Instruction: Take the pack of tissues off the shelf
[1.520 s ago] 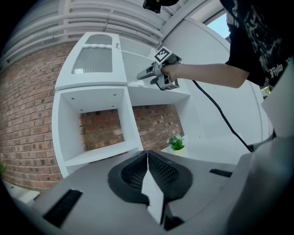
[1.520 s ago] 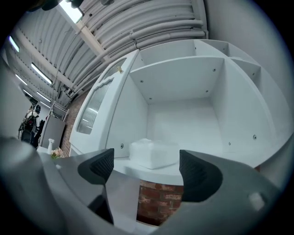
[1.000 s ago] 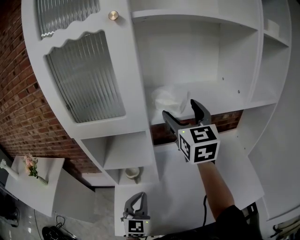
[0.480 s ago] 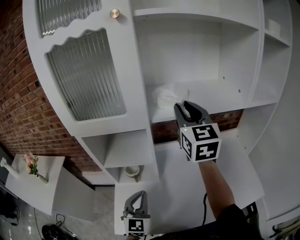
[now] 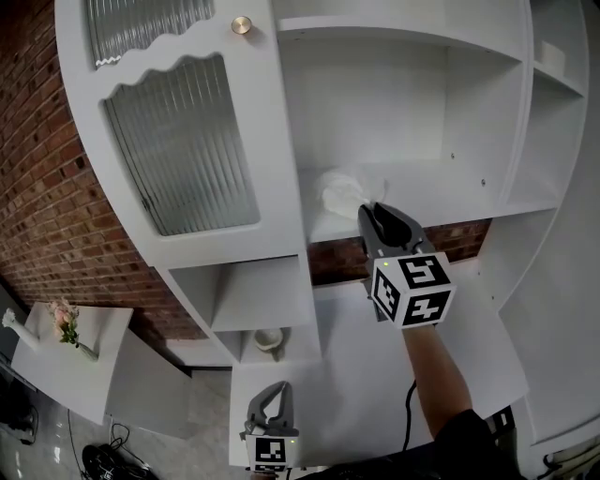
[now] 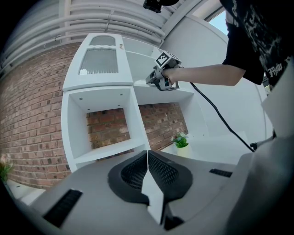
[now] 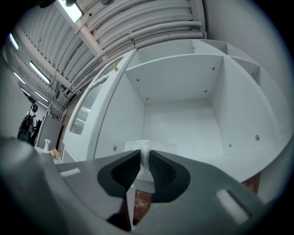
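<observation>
Right tongs (image 5: 377, 208) reach into the open middle compartment of the white shelf unit (image 5: 441, 122), pointing almost level at the pack of tissues (image 5: 339, 192). The pack sits on the shelf board (image 5: 441, 199), near the front edge and towards the compartment's left wall. In the right gripper view the right tongs (image 7: 144, 155) have just been closing and are now clenched on the near end of the pack of tissues (image 7: 140, 146). White wrapper fills the narrow slit between the pads and bulges out above the tips. The rest of the pack lies just beyond the tips, still resting on the shelf board (image 7: 197, 137).

Left tongs (image 5: 271, 397) hang low at the bottom of the head view, well apart from the pack. In the left gripper view the left tongs (image 6: 147, 155) are clenched tip to tip with nothing between them, facing the lower compartments and the brick wall (image 6: 32, 124).

A ribbed-glass door (image 5: 178, 141) with a brass knob (image 5: 242, 25) stands left of the compartment.
</observation>
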Available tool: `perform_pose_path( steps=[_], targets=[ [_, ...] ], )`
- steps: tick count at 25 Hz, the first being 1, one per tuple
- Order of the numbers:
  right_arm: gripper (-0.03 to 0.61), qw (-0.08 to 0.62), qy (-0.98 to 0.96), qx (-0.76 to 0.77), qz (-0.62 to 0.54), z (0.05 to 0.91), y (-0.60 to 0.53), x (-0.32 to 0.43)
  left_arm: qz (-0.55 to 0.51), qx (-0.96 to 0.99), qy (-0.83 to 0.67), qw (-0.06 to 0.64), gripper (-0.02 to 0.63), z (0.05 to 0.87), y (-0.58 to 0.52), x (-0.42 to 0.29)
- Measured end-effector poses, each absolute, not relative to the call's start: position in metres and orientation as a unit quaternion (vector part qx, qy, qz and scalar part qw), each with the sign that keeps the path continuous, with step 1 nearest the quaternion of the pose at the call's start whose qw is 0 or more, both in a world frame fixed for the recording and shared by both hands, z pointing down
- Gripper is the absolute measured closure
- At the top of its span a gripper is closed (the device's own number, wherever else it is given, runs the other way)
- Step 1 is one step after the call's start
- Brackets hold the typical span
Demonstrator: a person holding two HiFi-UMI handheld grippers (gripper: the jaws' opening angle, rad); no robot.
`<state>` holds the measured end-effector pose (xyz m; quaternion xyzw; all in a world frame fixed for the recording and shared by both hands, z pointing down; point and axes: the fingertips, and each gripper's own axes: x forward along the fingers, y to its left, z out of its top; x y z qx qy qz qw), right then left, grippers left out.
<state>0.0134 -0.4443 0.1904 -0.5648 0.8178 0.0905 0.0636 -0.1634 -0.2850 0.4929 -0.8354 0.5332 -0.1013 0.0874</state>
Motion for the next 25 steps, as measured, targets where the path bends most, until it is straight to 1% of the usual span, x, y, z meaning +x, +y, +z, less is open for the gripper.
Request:
perform_pose_path(
  steps=[25],
  targets=[
    [0.545, 0.155, 0.825, -0.517, 0.171, 0.159, -0.364, 0.031, -0.095, -0.841, 0.524, 0.093, 0.601, 0.491, -0.269, -0.140]
  ],
)
